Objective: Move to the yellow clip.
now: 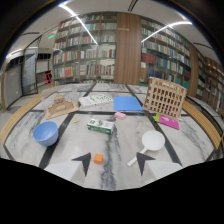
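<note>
A small yellow item, seemingly the yellow clip (75, 120), lies on the marble table (125, 150) far ahead and to the left of my fingers, between the wooden model (61, 106) and the green-and-white box (101, 125). It is too small to make out its shape. My gripper (113, 162) is open, low over the table's near part, with its dark fingertips (82, 162) wide apart. An orange cube (98, 159) rests on the table between them, close to the left finger and touching neither.
A blue bowl (46, 133) sits left of the box. A white ladle (150, 142) lies just ahead of the right finger. Farther off are a pink block (120, 115), a blue sheet (127, 103), a wooden crate (165, 97), a pink notebook (169, 122) with a yellow-green piece (156, 118) beside it, and a magazine (95, 100).
</note>
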Demonstrator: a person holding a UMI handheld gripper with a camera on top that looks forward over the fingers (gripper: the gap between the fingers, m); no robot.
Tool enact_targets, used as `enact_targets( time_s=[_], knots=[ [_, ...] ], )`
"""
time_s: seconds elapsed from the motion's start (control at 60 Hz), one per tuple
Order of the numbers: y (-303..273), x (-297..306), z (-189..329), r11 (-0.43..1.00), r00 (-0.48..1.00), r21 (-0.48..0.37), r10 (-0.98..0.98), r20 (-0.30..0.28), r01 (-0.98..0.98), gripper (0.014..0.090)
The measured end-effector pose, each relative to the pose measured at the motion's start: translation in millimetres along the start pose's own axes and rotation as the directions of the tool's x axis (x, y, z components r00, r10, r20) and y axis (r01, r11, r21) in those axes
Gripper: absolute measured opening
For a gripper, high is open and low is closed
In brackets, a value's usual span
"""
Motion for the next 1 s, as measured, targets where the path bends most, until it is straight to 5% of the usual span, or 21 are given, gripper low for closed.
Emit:
enact_targets(
  time_s=[0.417,1.0],
  knots=[
    [-15,-107,5,1.0,0.994,-0.026,0.0,0.105,0.002,0.0858],
    [-69,-188,200,0.993,0.993,-0.114,0.016,0.114,-0.003,0.0856]
  ],
)
